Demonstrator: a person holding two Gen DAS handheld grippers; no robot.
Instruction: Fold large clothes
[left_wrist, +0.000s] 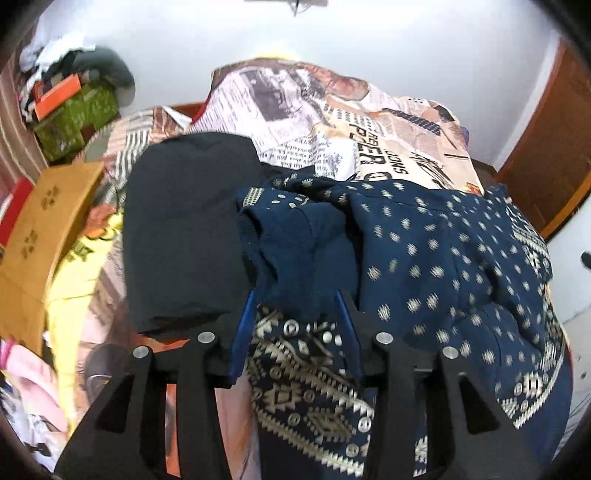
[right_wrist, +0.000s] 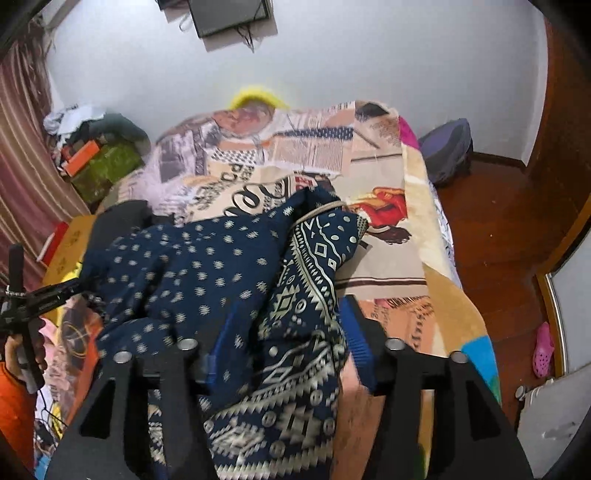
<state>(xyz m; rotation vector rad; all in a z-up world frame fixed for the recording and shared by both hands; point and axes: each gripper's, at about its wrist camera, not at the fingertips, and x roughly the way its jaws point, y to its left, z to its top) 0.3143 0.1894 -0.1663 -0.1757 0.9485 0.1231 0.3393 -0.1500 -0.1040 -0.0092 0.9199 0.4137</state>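
Both grippers are on the navy patterned garment, bunched across the near end of the bed beside a folded black garment. The left gripper has cloth between its part-open fingers; the right gripper likewise, though whether either truly pinches, I cannot tell. Looks like the spreading step: next, pull the edges apart and lay it flat.

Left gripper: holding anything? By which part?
The left gripper has a plain navy fold of the garment between its fingers, near the patterned border. Whether it is clamped cannot be told.
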